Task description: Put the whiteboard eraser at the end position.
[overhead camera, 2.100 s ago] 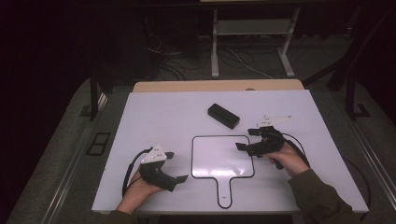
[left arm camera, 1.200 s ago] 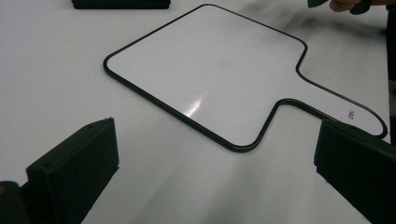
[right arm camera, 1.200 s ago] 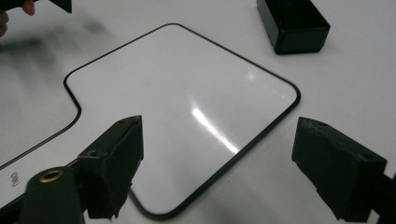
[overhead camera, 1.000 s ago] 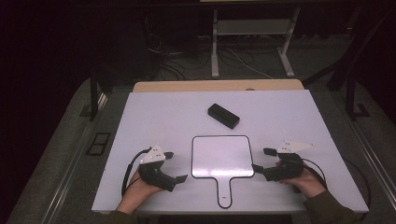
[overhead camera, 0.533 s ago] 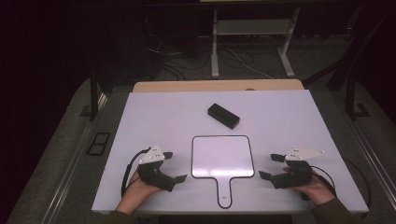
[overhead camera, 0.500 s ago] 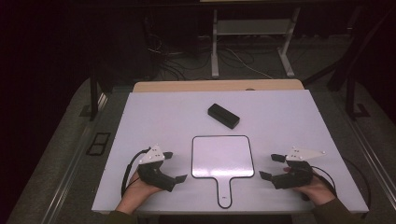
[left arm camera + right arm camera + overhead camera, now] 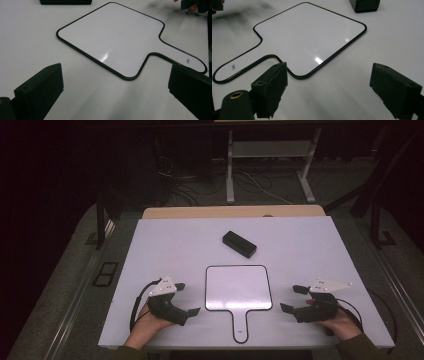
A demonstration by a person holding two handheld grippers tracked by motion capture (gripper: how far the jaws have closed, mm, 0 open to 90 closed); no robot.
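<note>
Your left gripper (image 7: 186,299) and right gripper (image 7: 291,299) rest with jaws apart and empty, flanking the paddle-shaped whiteboard (image 7: 239,288) at lower centre of the frame. Approach its thin edge low and level; the black eraser (image 7: 239,244) lies above it.

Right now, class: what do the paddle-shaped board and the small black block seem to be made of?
Paddle-shaped board: likely glossy white plastic or coated board with a thin black rim; light glints off it in both gripper views. Small black block: matte black, perhaps plastic or felt; no shine shows.
</note>
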